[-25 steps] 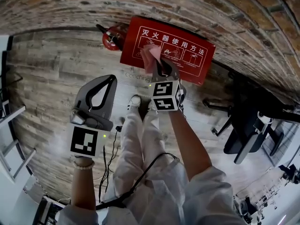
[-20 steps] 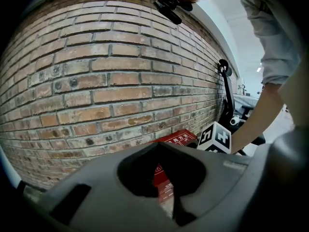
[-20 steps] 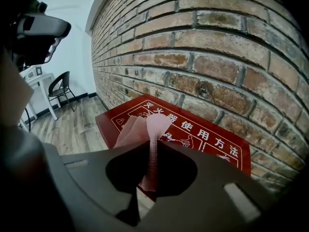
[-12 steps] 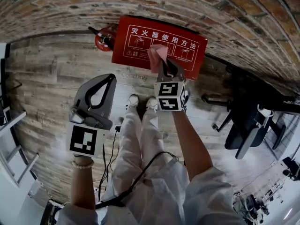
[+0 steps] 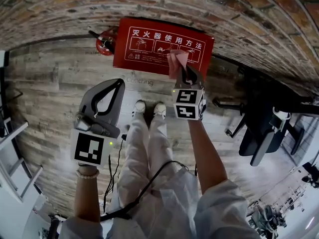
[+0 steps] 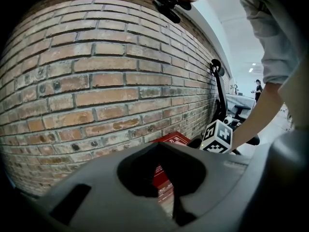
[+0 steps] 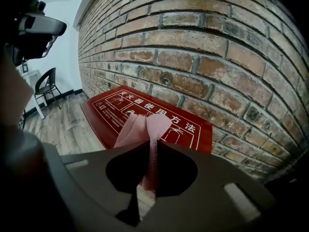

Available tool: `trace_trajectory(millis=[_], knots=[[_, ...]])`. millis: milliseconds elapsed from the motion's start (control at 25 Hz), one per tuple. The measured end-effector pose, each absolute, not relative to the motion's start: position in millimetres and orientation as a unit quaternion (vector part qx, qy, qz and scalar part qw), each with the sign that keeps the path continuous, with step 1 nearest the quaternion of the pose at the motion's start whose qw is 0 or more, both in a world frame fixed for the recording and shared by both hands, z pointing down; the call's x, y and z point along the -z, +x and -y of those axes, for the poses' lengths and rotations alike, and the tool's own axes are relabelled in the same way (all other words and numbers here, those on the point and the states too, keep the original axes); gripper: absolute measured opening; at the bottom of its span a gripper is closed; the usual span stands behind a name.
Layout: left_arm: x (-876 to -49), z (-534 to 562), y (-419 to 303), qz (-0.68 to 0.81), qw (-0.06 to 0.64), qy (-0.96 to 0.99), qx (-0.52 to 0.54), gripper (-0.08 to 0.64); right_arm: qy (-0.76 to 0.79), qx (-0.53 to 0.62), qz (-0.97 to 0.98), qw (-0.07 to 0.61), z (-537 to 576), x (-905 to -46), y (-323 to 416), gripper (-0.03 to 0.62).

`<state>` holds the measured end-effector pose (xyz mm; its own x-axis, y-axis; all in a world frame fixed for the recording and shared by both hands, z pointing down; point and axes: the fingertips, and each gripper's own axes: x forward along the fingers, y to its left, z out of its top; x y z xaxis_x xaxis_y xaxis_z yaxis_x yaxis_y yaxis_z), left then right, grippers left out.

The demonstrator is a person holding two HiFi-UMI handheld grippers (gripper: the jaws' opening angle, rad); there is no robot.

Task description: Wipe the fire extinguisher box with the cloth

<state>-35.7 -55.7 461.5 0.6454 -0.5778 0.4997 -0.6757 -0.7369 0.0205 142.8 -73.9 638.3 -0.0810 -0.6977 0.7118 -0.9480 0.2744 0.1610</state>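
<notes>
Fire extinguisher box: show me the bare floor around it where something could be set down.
Bare wooden floor lies left of the fire extinguisher box, past the red extinguisher. A narrower strip runs between the box and the person's shoes. Right of the box is crowded: a black chair stands there. The right gripper holds the cloth over the box's right end.

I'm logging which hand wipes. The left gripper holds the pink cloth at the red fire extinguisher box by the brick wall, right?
Wrong gripper. The right gripper holds the pink cloth at the red fire extinguisher box by the brick wall; the right gripper view shows the cloth pinched between its jaws. The left gripper is shut on nothing.
</notes>
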Motion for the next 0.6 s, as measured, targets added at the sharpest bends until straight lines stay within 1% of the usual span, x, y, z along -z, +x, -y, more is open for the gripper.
trace_trajectory(millis=[600], knots=[[-462,53,-25,0.341,0.102,0.903,-0.239,-0.002,0.617,-0.177,0.676,0.363,58,-639,198,0.028]])
